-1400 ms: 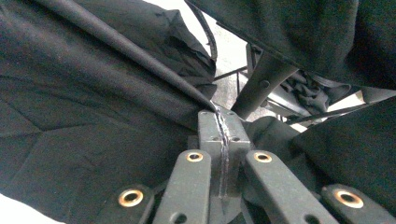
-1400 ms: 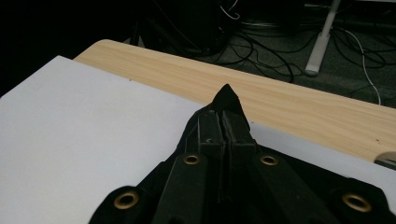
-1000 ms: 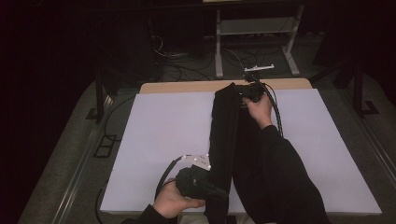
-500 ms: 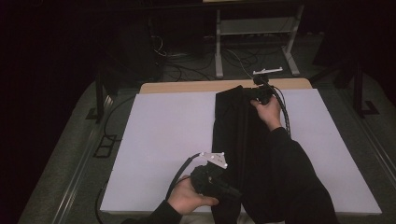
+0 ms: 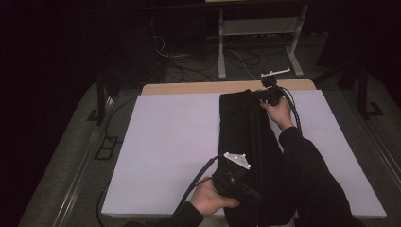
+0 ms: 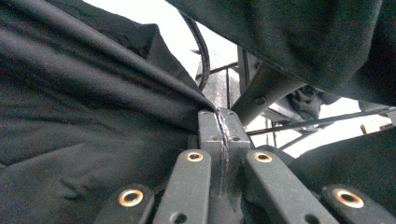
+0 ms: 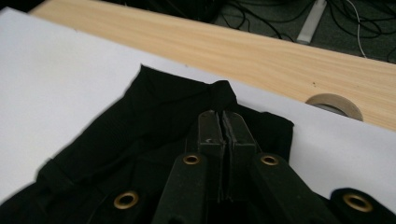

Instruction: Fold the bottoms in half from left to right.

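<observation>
Long black cloth garment (image 5: 246, 142) lying folded lengthwise on the white sheet-covered tabletop (image 5: 165, 142), stretched from the far edge toward the near edge, a little right of the middle. Left tongs (image 5: 253, 195) at the near end of the garment, held in the left hand (image 5: 210, 201), jaws pressed together with a pinch of the black cloth between them; in the left gripper view the closed tips (image 6: 223, 128) seen pulling a taut ridge of fabric (image 6: 93, 93) that runs away to the upper left. Right tongs (image 5: 262, 94) at the far end of the garment, held in the right hand (image 5: 279, 111), also closed on the cloth; in the right gripper view the tips (image 7: 222, 123) meeting on a small raised fold at the far hem (image 7: 219, 93), near the garment's far right corner. Garment thus gripped at both ends, lying between the two tongs. Bare strip of light wooden board (image 7: 233, 46) beyond the white sheet, with a roll of beige tape (image 7: 334, 105) resting on it, just behind the hem.
</observation>
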Motion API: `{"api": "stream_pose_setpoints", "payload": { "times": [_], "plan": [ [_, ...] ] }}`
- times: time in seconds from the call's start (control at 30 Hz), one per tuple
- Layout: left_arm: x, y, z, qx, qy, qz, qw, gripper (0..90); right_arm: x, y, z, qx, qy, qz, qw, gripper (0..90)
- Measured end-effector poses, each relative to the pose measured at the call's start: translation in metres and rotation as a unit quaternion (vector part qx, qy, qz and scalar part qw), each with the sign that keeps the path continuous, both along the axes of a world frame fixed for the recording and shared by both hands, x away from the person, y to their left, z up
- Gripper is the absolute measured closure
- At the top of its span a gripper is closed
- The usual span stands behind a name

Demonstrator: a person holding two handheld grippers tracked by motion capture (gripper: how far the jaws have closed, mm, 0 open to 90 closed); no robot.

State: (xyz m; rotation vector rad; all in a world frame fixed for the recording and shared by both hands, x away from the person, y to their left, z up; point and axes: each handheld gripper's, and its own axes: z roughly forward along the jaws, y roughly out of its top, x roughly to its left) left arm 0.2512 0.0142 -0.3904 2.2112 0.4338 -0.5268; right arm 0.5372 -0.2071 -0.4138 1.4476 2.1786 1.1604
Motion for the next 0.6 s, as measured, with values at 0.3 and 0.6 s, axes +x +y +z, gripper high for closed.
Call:
{"api": "stream_pose_setpoints", "payload": {
  "times": [0.3,0.6],
  "plan": [
    [0.001,-0.021,-0.002,0.006,0.01,0.006,0.9999,88.7,0.003,-0.008,-0.003,-0.016,0.008,0.007,0.9998,85.9],
    [0.0,-0.049,-0.007,0.012,0.021,0.006,0.9997,88.7,0.0,-0.02,0.006,-0.037,0.01,0.007,0.9992,85.9]
  ]
}}
